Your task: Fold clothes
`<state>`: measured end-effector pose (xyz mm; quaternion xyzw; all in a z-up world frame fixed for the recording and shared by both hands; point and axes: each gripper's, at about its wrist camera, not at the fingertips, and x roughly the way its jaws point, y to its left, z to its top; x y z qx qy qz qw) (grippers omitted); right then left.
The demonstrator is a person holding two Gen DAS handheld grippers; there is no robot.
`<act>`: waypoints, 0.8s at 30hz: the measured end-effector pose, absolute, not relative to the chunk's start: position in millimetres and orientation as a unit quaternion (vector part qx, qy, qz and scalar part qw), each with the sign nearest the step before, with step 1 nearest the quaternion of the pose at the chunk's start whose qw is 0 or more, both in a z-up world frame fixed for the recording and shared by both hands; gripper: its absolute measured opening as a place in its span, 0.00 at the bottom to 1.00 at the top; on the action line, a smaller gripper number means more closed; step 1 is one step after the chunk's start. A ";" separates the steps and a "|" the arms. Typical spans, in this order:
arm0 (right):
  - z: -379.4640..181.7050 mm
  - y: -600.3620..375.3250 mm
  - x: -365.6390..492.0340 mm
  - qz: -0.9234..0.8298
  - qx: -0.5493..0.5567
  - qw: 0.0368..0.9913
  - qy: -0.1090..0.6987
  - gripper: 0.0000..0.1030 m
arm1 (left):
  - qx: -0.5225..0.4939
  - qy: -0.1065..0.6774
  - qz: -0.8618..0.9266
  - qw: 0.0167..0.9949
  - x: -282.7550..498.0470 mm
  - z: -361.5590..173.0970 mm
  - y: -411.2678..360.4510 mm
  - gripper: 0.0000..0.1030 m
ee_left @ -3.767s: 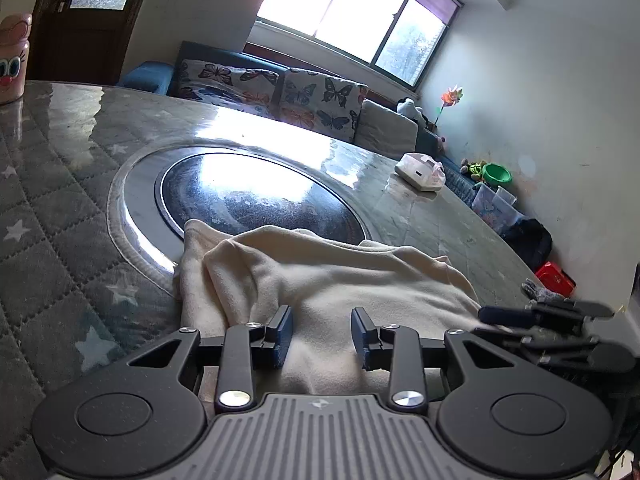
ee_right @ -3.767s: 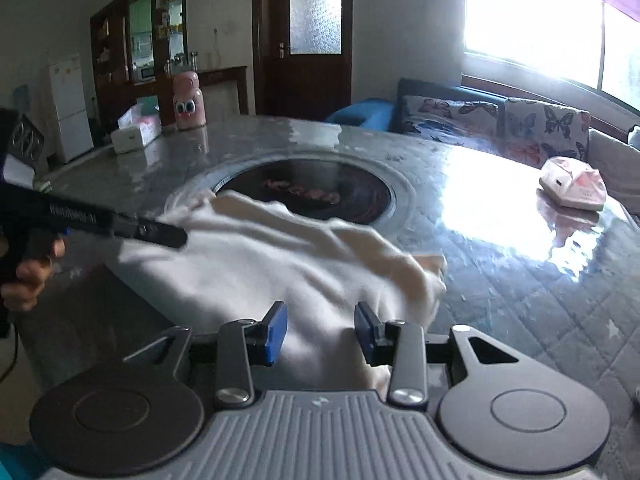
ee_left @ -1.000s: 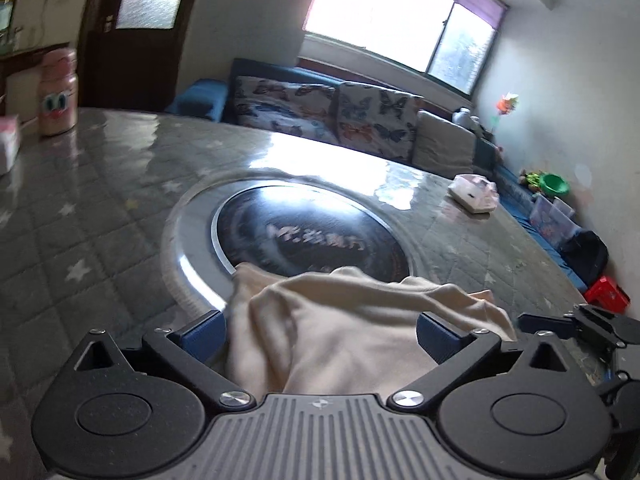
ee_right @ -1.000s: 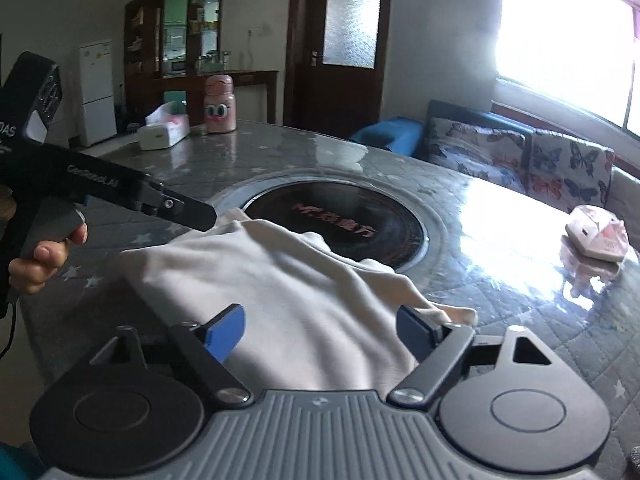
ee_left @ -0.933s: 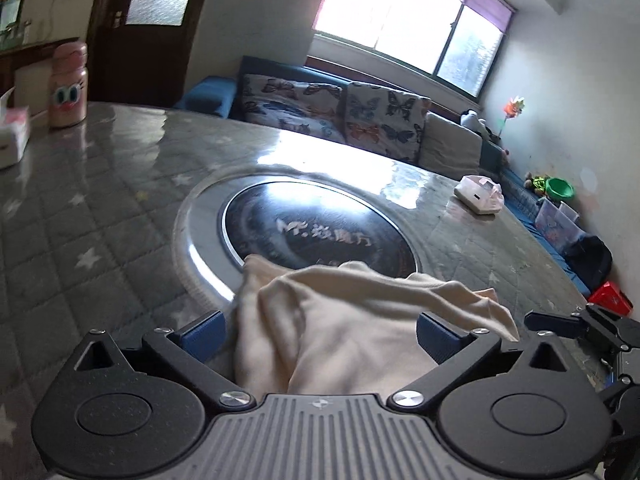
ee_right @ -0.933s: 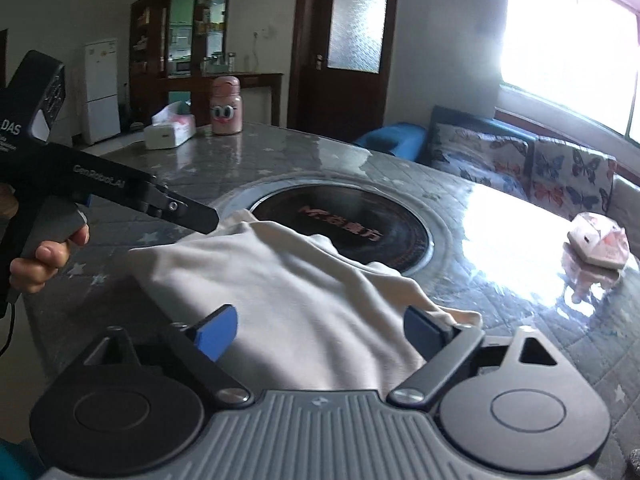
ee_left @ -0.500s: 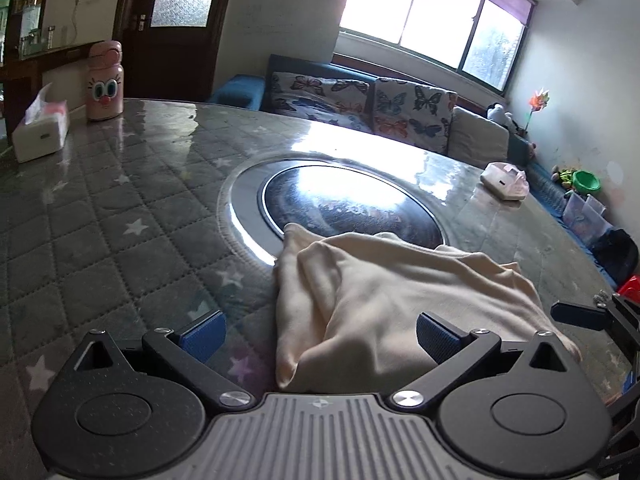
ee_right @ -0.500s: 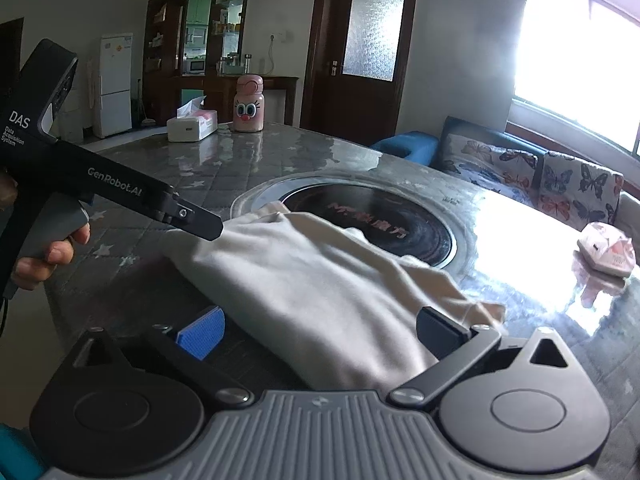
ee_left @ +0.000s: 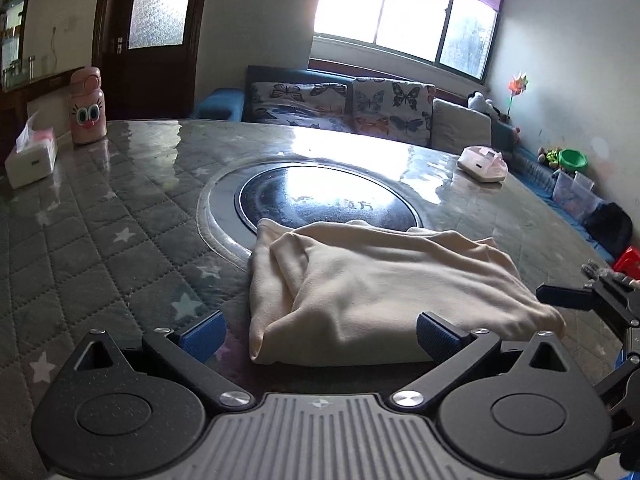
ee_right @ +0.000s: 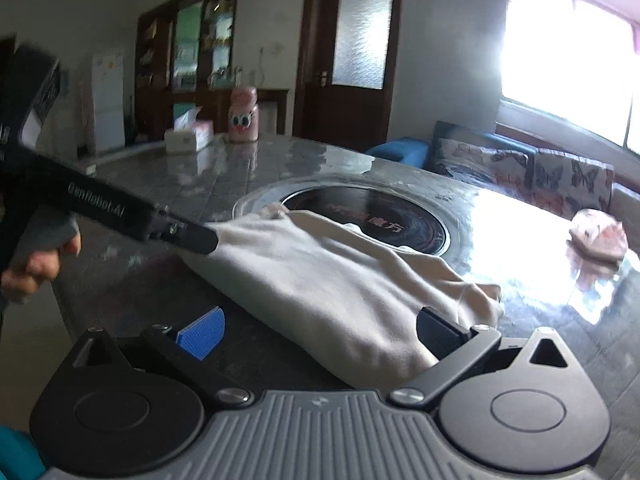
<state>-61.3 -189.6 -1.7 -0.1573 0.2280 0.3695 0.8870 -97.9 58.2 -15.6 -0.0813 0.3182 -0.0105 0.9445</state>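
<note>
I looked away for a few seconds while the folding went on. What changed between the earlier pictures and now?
Both claws, left and right, opened wide, let go of the cream garment and pulled back toward the table's near edge. The garment stayed folded by the dark round inset; the pink bottle and tissue box did not move.

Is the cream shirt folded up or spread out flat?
Folded. The cream shirt lies as a thick bundle with doubled layers at its left edge on the table.

Folded garment [ee_left: 384,280] lay on table [ee_left: 100,216] near edge, far side overlapping round inset [ee_left: 320,200]. Tissue box [ee_left: 32,156], bottle [ee_left: 87,108] far left; prob. 2nd tissue box [ee_left: 482,164] far right.
</note>
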 end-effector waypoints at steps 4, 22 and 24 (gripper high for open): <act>-2.0 -185.5 -64.1 0.373 -0.167 0.885 0.223 1.00 | -0.087 0.332 -0.010 0.939 -94.8 -17.3 62.6 1.00; -8.5 -69.7 -72.5 0.454 -0.330 0.804 0.194 0.68 | -0.238 0.320 0.023 0.917 -80.5 -18.3 140.1 1.00; -9.7 -62.4 -69.2 0.454 -0.335 0.801 0.199 0.53 | -0.264 0.325 0.016 0.908 -75.2 -21.1 144.5 1.00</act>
